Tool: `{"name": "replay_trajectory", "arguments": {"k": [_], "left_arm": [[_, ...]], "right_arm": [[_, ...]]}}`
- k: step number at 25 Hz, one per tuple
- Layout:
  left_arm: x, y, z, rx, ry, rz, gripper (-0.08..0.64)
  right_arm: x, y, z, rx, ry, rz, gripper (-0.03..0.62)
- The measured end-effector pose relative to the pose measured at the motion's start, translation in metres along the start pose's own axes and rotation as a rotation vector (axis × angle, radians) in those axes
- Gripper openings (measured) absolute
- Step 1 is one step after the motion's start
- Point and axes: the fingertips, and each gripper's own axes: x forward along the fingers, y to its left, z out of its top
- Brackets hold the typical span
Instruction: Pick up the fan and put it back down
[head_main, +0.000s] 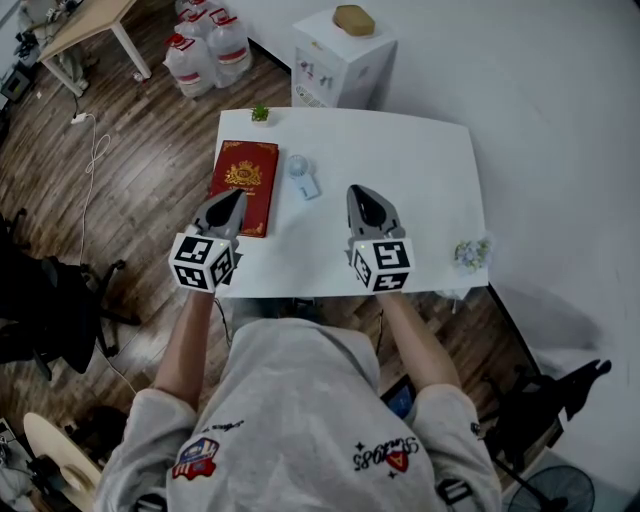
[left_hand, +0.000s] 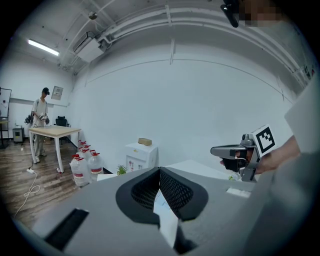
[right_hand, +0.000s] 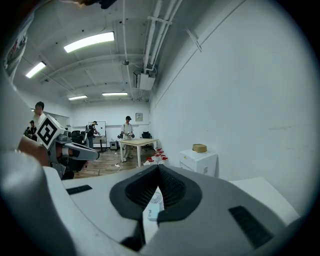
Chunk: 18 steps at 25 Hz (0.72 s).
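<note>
A small white hand fan (head_main: 303, 174) with a round head lies flat on the white table (head_main: 420, 170), just right of a red book (head_main: 245, 185). My left gripper (head_main: 236, 194) hovers over the book's near right corner, its jaws shut with nothing in them (left_hand: 160, 170). To the right, my right gripper (head_main: 360, 190) is also shut and empty, nearer than the fan and to its right. In the right gripper view the fan (right_hand: 153, 202) shows through the slit under the closed jaws (right_hand: 159, 167). Neither gripper touches the fan.
A tiny green plant (head_main: 260, 114) stands at the table's far left corner, a small bunch of flowers (head_main: 472, 253) at its right edge. Behind the table are a white cabinet (head_main: 340, 55) and several water jugs (head_main: 205, 50). People stand at a far wooden table (right_hand: 135, 142).
</note>
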Motion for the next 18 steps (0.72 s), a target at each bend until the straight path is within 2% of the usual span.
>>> {"name": "replay_trajectory", "arguments": {"k": [18], "left_arm": [[-0.011, 0.004, -0.009, -0.017, 0.005, 0.012, 0.003]], "right_arm": [[-0.002, 0.010, -0.004, 0.014, -0.001, 0.015, 0.003]]}}
